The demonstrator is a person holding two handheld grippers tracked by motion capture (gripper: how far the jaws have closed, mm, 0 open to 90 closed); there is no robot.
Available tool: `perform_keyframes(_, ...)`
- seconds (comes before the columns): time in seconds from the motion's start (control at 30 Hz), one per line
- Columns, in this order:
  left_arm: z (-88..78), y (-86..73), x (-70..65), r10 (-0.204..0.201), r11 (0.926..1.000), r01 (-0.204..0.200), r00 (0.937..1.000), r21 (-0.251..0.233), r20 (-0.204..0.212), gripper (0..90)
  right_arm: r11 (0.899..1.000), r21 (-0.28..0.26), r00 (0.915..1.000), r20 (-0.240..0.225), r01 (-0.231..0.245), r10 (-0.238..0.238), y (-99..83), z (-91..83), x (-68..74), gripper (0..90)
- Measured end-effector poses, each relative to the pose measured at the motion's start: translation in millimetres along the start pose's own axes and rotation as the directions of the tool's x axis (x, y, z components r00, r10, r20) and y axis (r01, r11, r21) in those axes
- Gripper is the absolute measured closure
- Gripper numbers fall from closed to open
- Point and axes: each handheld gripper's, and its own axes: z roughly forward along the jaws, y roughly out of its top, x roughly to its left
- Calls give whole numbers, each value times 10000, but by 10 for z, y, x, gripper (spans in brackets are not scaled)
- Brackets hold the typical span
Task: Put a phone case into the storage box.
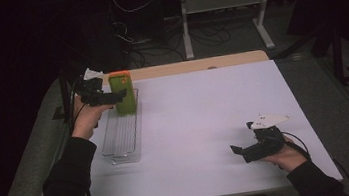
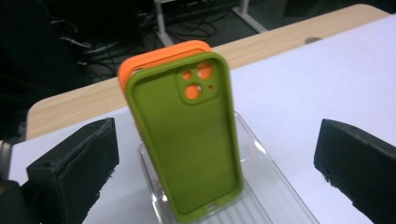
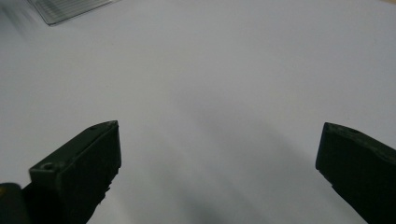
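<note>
Left claw spread wide around the upright green phone case in the clear tray, not yet gripped; right claw spread, idle over desk.

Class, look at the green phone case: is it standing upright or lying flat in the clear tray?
Upright. The green phone case stands on its bottom edge in the clear tray, leaning slightly against the orange case behind.
</note>
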Motion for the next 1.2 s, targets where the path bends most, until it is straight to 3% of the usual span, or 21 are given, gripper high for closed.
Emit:
perform_keyframes(0.2, -73, -50, -8, 53, 9999, -38, 9940, -142, 1097, 0, 10000, -31, 10000, 17, 27, -27, 0, -4, 0, 0)
perform_keyframes(0.3, -100, -84, -29, 159, 9996, -126, 9908, -258, 1345, 0, 9999, 23, 9999, -6, -103, 103, -1, -9, 7, 0)
perform_keyframes(0.47, -155, -123, -100, 283, 9995, -250, 9802, -192, 1959, 0, 10000, -19, 10000, 0, -63, 63, 0, -17, 1, 0)
perform_keyframes(0.57, -199, -141, -157, 456, 9988, -404, 9779, -293, 2039, 0, 10000, -26, 10000, -15, -57, 57, 1, -15, 1, 0)
perform_keyframes(0.87, -333, -235, -308, 732, 9971, -653, 9588, -378, 2745, 0, 10000, -44, 9999, -118, -19, 18, 0, -18, 6, 0)
perform_keyframes(0.93, -354, -254, -340, 1007, 9948, -917, 9526, -445, 2871, 0, 10000, -38, 9999, -140, -13, 12, 0, -19, 8, 0)
perform_keyframes(1.2, -469, -354, -498, 1269, 9918, -1150, 9384, -558, 3213, 0, 10000, -54, 9998, -176, -1, 0, 5, -23, 20, 0)
